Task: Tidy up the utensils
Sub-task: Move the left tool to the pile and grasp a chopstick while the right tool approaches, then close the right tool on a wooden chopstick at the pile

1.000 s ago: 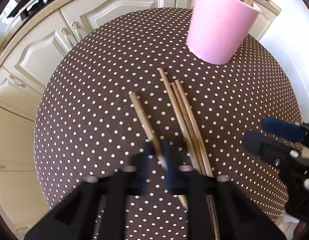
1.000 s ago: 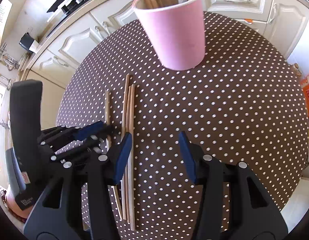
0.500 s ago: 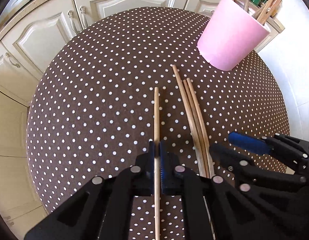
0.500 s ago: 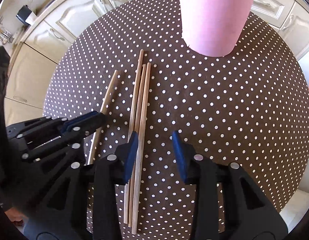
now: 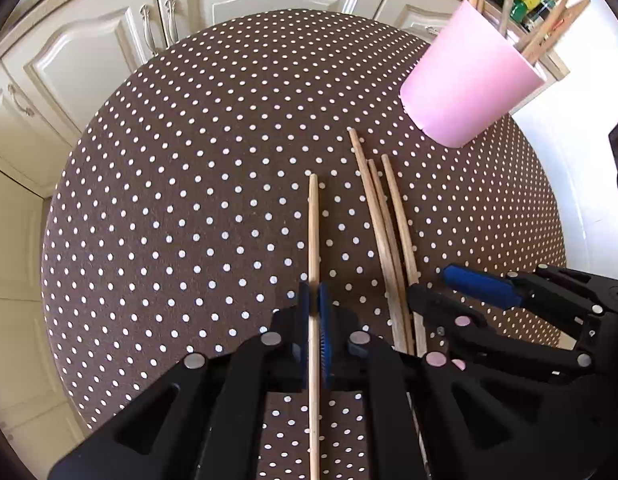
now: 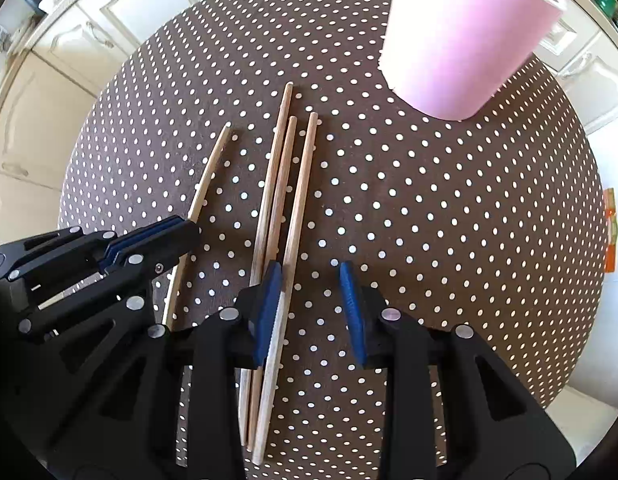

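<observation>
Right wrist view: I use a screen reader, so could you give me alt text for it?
The right gripper, jaws closing but not yet gripping, straddles one of three chopsticks on a polka-dot table. Beside it, the left gripper is shut on a fourth chopstick. A pink cup stands beyond.

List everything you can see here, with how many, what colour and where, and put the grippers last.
single chopstick: 1, pale wood, clamped in the left hand-held gripper, apart from the others
loose chopsticks: 3, light wood, side by side on the tablecloth
cup: 1, pink, far side of table, holding wooden utensils
tablecloth: 1, brown with white dots, over round table
cabinets: cream, behind the table
left hand-held gripper: black, blue pads, shut on single chopstick
right hand-held gripper: black, blue pads, jaws closing beside the loose chopsticks, nothing gripped
</observation>
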Available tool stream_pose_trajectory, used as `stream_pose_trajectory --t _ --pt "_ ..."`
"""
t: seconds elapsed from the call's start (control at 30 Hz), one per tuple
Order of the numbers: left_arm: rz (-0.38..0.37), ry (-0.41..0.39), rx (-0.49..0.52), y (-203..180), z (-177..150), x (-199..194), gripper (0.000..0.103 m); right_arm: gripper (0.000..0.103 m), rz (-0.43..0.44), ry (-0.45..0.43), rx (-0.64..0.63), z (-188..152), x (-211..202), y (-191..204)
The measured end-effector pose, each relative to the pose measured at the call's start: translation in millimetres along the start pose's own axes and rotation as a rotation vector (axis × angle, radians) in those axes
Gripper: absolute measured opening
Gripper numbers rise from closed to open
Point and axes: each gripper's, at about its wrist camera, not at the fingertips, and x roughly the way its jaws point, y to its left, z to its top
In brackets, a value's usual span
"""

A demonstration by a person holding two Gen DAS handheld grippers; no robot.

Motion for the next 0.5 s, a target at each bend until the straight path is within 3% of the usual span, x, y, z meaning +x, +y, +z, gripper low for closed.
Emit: stream_pose_trajectory --t 0.2,0.3,0.5 --pt "-0.003 0.002 0.013 3 1 -1 0.005 0.023 -0.063 0.001 -0.065 3 4 23" --pt "0.004 0.001 0.022 1 2 -1 0.005 0.011 -0.062 0.006 -0.058 6 3 19" --pt "-0.007 -0.028 0.027 -6 3 -7 0.005 0.006 0.082 0.016 0.043 5 -9 -23"
